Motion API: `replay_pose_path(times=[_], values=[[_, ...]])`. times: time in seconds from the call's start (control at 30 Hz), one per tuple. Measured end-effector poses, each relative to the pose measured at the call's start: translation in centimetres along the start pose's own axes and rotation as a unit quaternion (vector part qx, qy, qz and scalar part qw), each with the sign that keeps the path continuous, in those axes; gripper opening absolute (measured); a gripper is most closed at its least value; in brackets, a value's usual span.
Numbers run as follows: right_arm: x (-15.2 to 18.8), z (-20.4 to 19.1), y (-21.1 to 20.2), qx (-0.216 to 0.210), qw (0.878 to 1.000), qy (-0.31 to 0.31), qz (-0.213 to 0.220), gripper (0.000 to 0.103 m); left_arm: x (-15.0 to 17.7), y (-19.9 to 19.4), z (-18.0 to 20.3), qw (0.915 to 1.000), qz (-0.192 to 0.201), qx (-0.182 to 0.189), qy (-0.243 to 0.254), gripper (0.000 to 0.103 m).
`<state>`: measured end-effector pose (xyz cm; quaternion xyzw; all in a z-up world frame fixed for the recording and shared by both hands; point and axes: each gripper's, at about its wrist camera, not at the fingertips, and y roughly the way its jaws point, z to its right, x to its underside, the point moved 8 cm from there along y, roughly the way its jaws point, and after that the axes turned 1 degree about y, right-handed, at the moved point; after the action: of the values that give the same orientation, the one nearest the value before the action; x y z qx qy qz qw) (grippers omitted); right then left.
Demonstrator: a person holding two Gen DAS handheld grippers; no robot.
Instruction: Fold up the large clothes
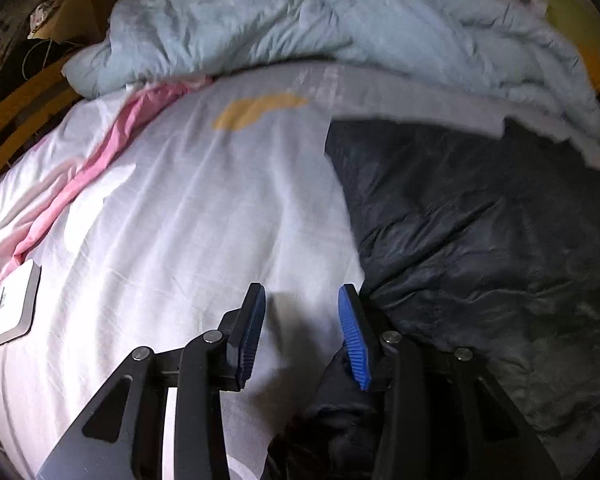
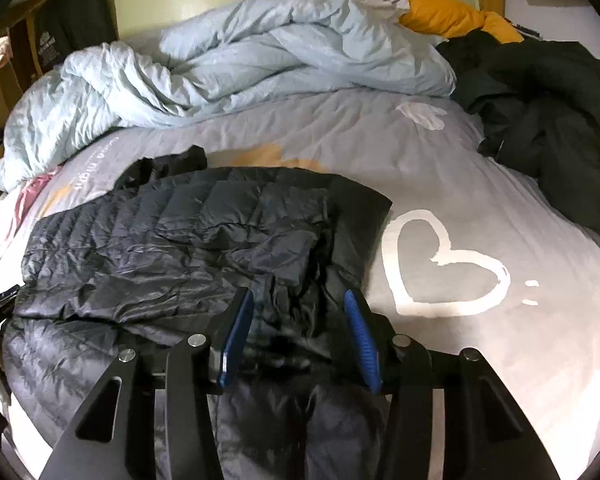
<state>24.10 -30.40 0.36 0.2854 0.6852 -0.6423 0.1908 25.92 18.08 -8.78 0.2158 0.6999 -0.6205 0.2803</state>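
Note:
A dark quilted puffer jacket (image 2: 172,248) lies spread on the bed, partly folded over itself. In the left wrist view it fills the right side (image 1: 479,232). My left gripper (image 1: 301,300) is open, over the white sheet at the jacket's left edge; its right finger touches the jacket's edge. My right gripper (image 2: 298,308) is open and empty, with its fingers over the jacket's near right part, close to a crumpled fold.
A light blue duvet (image 2: 220,64) is bunched at the head of the bed. A pile of dark clothes (image 2: 551,128) lies at the right. The grey sheet bears a white heart (image 2: 439,264). A white flat device (image 1: 14,304) and a pink cloth (image 1: 100,160) lie left.

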Motion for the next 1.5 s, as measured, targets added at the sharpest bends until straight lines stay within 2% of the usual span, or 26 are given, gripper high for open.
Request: replay_pose_path(times=[0.1, 0.17, 0.2, 0.23, 0.27, 0.37, 0.47, 0.53, 0.57, 0.63, 0.7, 0.77, 0.87, 0.93, 1.03, 1.1, 1.27, 1.37, 1.43, 1.47, 1.5], values=[[-0.1, -0.3, -1.1, -0.004, 1.000, -0.010, 0.016, 0.050, -1.9, -3.4, 1.2, 0.9965, 0.065, 0.052, 0.011, 0.037], [-0.4, -0.8, -1.4, -0.006, 1.000, -0.023, 0.019, 0.050, -3.1, -6.1, 3.1, 0.9898, 0.104, 0.089, 0.041, 0.038], [-0.7, -1.2, -1.4, -0.005, 0.999, -0.031, 0.020, 0.050, -3.4, -7.0, 4.5, 0.9846, 0.105, 0.125, 0.063, 0.043], [-0.9, -1.5, -1.3, -0.006, 0.999, -0.036, 0.019, 0.050, -3.5, -7.2, 6.1, 0.9780, 0.084, 0.169, 0.088, 0.050], [-1.2, -1.9, -1.0, -0.008, 0.999, -0.040, 0.017, 0.050, -3.5, -7.0, 7.0, 0.9744, 0.060, 0.188, 0.108, 0.050], [-1.2, -3.4, 0.4, -0.025, 0.998, -0.058, -0.015, 0.052, -3.0, -4.4, 7.9, 0.9778, 0.001, 0.163, 0.132, 0.050], [-1.0, -4.5, 1.7, -0.013, 0.996, -0.080, -0.025, 0.053, -1.5, -0.4, 7.3, 0.9823, -0.044, 0.102, 0.150, 0.045], [-0.8, -5.1, 2.8, -0.007, 0.996, -0.088, -0.033, 0.053, -1.1, 1.5, 5.8, 0.9871, -0.057, 0.081, 0.126, 0.045], [-0.8, -5.1, 3.2, -0.007, 0.995, -0.088, -0.036, 0.053, -1.1, 1.9, 5.0, 0.9884, -0.063, 0.093, 0.102, 0.045], [-0.6, -5.3, 4.4, -0.010, 0.995, -0.082, -0.048, 0.053, -1.3, 2.3, 3.8, 0.9906, -0.065, 0.087, 0.082, 0.040], [-0.2, -5.2, 5.9, -0.005, 0.995, -0.070, -0.070, 0.053, -1.4, 2.6, 3.2, 0.9929, -0.059, 0.066, 0.080, 0.039], [0.1, -5.1, 7.1, 0.001, 0.994, -0.059, -0.087, 0.053, -1.2, 2.8, 3.0, 0.9940, -0.058, 0.061, 0.070, 0.039], [0.3, -5.3, 7.7, 0.000, 0.995, -0.054, -0.087, 0.054, -1.4, 2.6, 3.1, 0.9956, -0.048, 0.039, 0.071, 0.039], [0.3, -5.2, 7.9, 0.007, 0.994, -0.060, -0.089, 0.055, -1.1, 2.2, 3.0, 0.9962, -0.042, 0.038, 0.066, 0.039], [0.2, -3.8, 8.0, 0.038, 0.993, -0.058, -0.094, 0.056, -1.5, 2.0, 2.4, 0.9966, -0.030, 0.049, 0.059, 0.039], [0.0, -3.0, 7.4, 0.033, 0.995, -0.045, -0.086, 0.056, -1.7, 0.5, 1.9, 0.9968, -0.013, 0.062, 0.049, 0.039], [-0.3, -1.8, 3.9, 0.009, 0.999, -0.013, -0.037, 0.056, -3.7, -7.0, 1.9, 0.9911, 0.096, 0.066, 0.064, 0.050], [0.2, -2.0, 0.8, 0.000, 1.000, -0.017, -0.003, 0.056, -4.5, -11.1, 2.2, 0.9853, 0.142, 0.078, 0.055, 0.055], [0.5, -2.3, -1.1, -0.009, 1.000, -0.016, 0.015, 0.057, -4.8, -13.6, 2.8, 0.9804, 0.169, 0.085, 0.054, 0.065], [0.8, -2.5, -2.6, -0.016, 0.999, -0.012, 0.030, 0.063, -4.6, -14.9, 3.3, 0.9774, 0.183, 0.089, 0.058, 0.069], [1.0, -2.6, -4.0, -0.021, 0.999, -0.006, 0.049, 0.074, -4.4, -16.0, 3.8, 0.9748, 0.196, 0.086, 0.063, 0.084]])
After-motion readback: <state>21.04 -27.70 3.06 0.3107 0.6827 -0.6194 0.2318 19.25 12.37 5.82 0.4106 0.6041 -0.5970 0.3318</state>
